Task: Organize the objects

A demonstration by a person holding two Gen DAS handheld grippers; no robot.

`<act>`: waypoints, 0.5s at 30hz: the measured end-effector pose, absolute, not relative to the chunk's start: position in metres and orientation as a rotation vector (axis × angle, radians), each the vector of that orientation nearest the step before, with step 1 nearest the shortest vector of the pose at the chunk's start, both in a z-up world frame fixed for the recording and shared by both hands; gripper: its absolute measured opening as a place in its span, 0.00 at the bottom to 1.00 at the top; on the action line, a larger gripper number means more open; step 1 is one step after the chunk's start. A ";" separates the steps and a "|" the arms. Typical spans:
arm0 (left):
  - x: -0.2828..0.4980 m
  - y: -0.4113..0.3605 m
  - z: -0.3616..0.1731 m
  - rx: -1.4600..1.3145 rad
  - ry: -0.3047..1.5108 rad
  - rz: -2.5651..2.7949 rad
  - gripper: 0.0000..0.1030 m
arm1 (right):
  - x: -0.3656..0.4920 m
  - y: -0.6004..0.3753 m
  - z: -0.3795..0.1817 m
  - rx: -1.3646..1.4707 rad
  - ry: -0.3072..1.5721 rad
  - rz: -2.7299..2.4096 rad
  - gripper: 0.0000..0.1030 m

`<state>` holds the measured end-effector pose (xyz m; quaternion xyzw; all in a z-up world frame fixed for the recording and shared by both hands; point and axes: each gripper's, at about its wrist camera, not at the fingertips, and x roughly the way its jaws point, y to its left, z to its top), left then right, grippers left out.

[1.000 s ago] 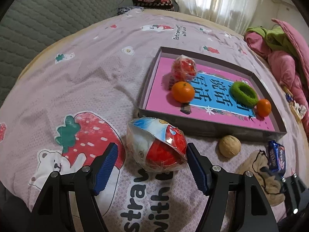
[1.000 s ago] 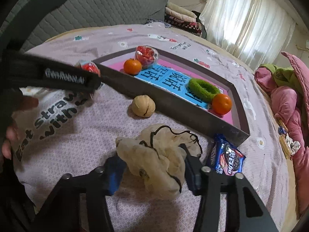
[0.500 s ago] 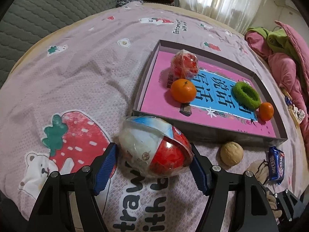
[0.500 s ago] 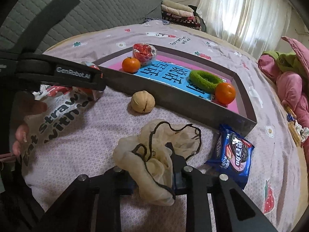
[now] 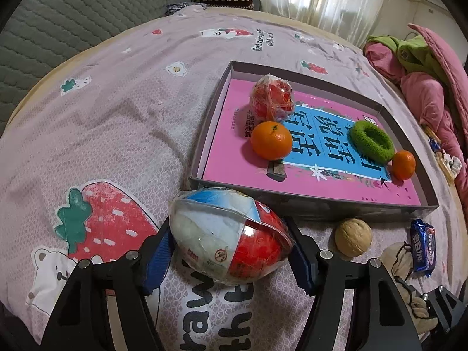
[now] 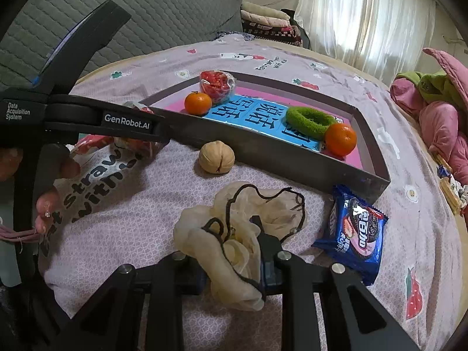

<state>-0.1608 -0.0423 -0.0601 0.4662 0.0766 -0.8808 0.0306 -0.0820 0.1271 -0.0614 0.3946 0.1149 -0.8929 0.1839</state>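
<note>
My left gripper (image 5: pixel 229 253) is shut on a wrapped egg-shaped toy (image 5: pixel 228 235), white, blue and red, held just above the bedsheet before the grey box (image 5: pixel 321 204). My right gripper (image 6: pixel 234 263) is shut on a cream mesh pouch with a dark drawstring (image 6: pixel 234 234) lying on the sheet. The box holds a pink book, two oranges (image 5: pixel 271 140) (image 5: pixel 403 165), a green hair ring (image 5: pixel 372 142) and a wrapped red ball (image 5: pixel 272 101). A walnut (image 5: pixel 353 241) (image 6: pixel 217 157) and a blue cookie packet (image 6: pixel 355 229) lie outside the box.
The bed is covered by a pink strawberry-print sheet (image 5: pixel 117 122). A grey quilted headboard (image 5: pixel 58 23) stands at the left. Pink and green clothes (image 5: pixel 424 67) are piled at the right. Folded blankets (image 6: pixel 269 23) and a curtain are at the back.
My left gripper has closed on the egg toy and lifted it a little toward the box. My right gripper has closed on the mesh pouch.
</note>
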 end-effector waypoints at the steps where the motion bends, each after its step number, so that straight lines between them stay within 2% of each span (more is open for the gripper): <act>1: -0.160 -0.043 -0.060 1.436 0.240 -2.718 0.69 | -0.082 0.128 -0.060 1.110 0.312 -2.517 0.24; 15: -0.143 -0.038 -0.050 1.406 0.210 -2.773 0.69 | -0.079 0.135 -0.052 1.079 0.210 -2.515 0.23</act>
